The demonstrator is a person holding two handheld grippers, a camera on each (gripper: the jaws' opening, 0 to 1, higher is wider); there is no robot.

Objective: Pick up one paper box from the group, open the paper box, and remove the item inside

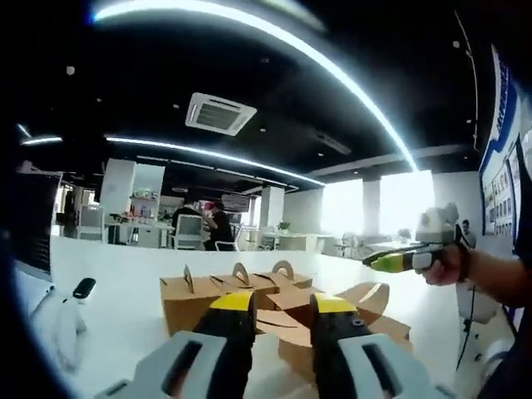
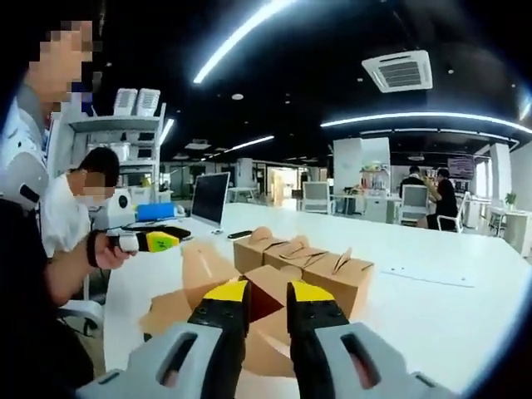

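A: Where are the boxes right now?

B: The group of brown paper boxes point(image 1: 249, 295) sits on the white table point(image 1: 116, 283), towards its near edge, with handle tabs standing up from the closed ones. In the right gripper view the same cluster point(image 2: 303, 266) has flattened cardboard spread at its near side, close to the table's near edge.

A: And the claws?

B: The left gripper point(image 1: 283, 309) hovers just short of the boxes, jaws slightly apart with a narrow gap, nothing between them. The right gripper point(image 2: 266, 295) is the same: yellow-tipped jaws slightly parted, holding nothing, aimed at the cluster from the other side. Each gripper also shows in the other's view, raised above the table in the person's hand point(image 2: 112, 249).

A: So the step in hand is the pick-up?

B: I judge so; no box is lifted yet. To do it well, I'd spread one claw wider before going in, since the present gap looks too narrow for a box wall or handle. Choose a box at the outer edge of the group, so the neighbours aren't dragged. Grip the upright handle tab squarely rather than a loose flap, and lift straight up. Keep the other claw free for opening the top.

A: Risks?

B: Thin cardboard may crumple or slip under a skewed pinch.
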